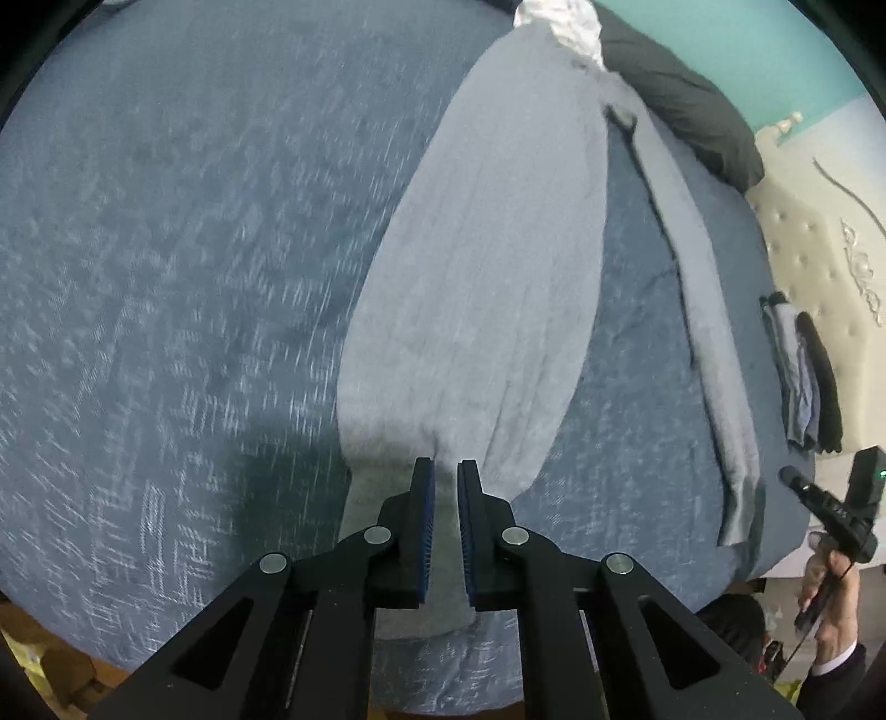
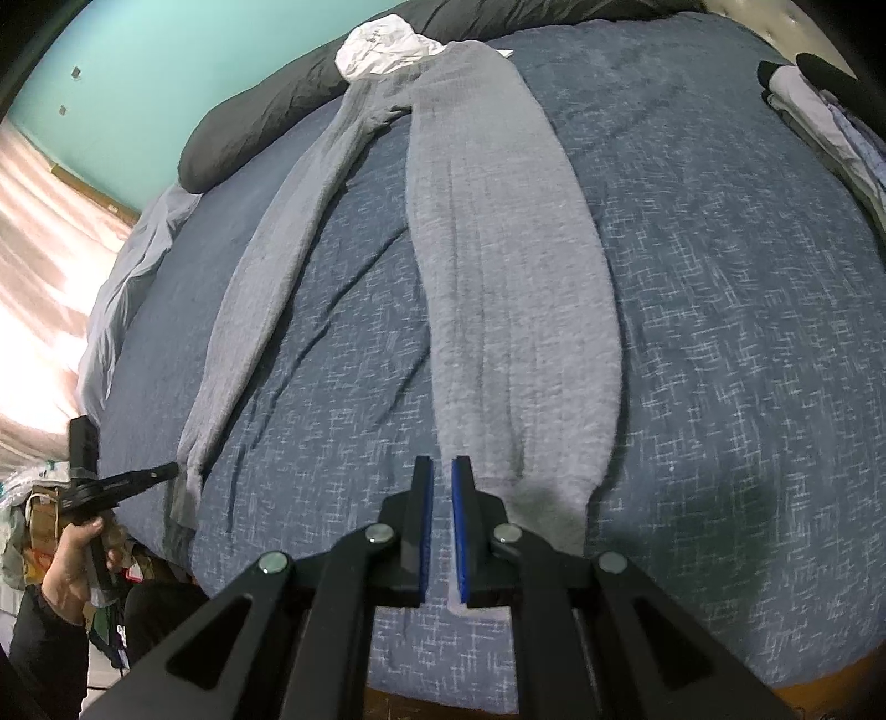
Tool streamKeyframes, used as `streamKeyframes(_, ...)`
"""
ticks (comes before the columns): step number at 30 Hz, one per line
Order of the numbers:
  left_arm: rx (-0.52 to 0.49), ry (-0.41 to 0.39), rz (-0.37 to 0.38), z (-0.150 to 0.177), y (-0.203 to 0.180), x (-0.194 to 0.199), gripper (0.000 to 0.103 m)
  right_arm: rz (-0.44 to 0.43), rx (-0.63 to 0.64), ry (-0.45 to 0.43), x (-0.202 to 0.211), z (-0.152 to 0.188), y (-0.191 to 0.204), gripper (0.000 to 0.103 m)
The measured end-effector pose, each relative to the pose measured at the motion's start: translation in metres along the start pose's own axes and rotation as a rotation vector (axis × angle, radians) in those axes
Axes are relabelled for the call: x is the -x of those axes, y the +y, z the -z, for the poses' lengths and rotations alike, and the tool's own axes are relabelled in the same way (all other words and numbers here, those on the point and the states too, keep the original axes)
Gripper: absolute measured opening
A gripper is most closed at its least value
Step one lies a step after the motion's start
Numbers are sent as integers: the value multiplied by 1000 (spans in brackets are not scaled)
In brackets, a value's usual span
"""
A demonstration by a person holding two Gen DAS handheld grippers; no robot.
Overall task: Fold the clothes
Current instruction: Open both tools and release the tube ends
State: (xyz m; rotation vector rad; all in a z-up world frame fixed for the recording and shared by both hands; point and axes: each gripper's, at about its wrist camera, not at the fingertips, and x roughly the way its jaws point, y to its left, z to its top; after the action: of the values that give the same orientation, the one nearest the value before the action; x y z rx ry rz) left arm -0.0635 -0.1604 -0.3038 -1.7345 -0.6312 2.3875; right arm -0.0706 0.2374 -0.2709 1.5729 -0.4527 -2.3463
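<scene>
Grey sweatpants lie stretched out lengthwise on a blue bedspread (image 1: 166, 277). In the left wrist view my left gripper (image 1: 444, 468) hovers over the cuff of the near leg (image 1: 482, 288). Its pads stand a narrow gap apart, with flat fabric showing between them. The other leg (image 1: 703, 332) runs along the right, and my right gripper (image 1: 789, 475) sits by its end, held in a hand. In the right wrist view my right gripper (image 2: 440, 465) is narrowly open at the left edge of its leg's (image 2: 520, 288) cuff. My left gripper (image 2: 171, 471) is at the far leg's (image 2: 260, 288) cuff.
A crumpled white garment (image 2: 382, 47) lies at the pants' waist, against a dark pillow or duvet (image 2: 266, 111). A stack of folded clothes (image 1: 803, 382) sits near the cream tufted headboard (image 1: 819, 249). The bed's edge is just under both grippers.
</scene>
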Motion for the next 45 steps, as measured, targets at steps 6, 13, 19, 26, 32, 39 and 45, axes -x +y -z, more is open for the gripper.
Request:
streamKeyframes(6, -27, -65, 9, -15, -14, 18, 9, 9, -53, -11, -1, -6, -16, 36)
streamKeyframes(13, -26, -81, 16, -27, -10, 12, 24, 10, -74, -14, -1, -9, -24, 37)
streamKeyframes(19, 7, -70, 17, -35, -2, 1, 25, 19, -88, -11, -3, -8, -32, 37)
streamKeyframes(26, 25, -78, 16, -40, 8, 8, 25, 24, -99, -8, -7, -9, -39, 42)
streamKeyframes(32, 33, -73, 12, -43, 14, 10, 28, 25, -107, -11, -7, -11, -41, 43)
streamKeyframes(39, 53, -55, 16, -43, 25, 9, 33, 23, -118, -22, -2, -11, -41, 44)
streamKeyframes(45, 80, -11, 17, -37, 40, 0, 36, 20, -122, -26, -1, -11, -40, 44)
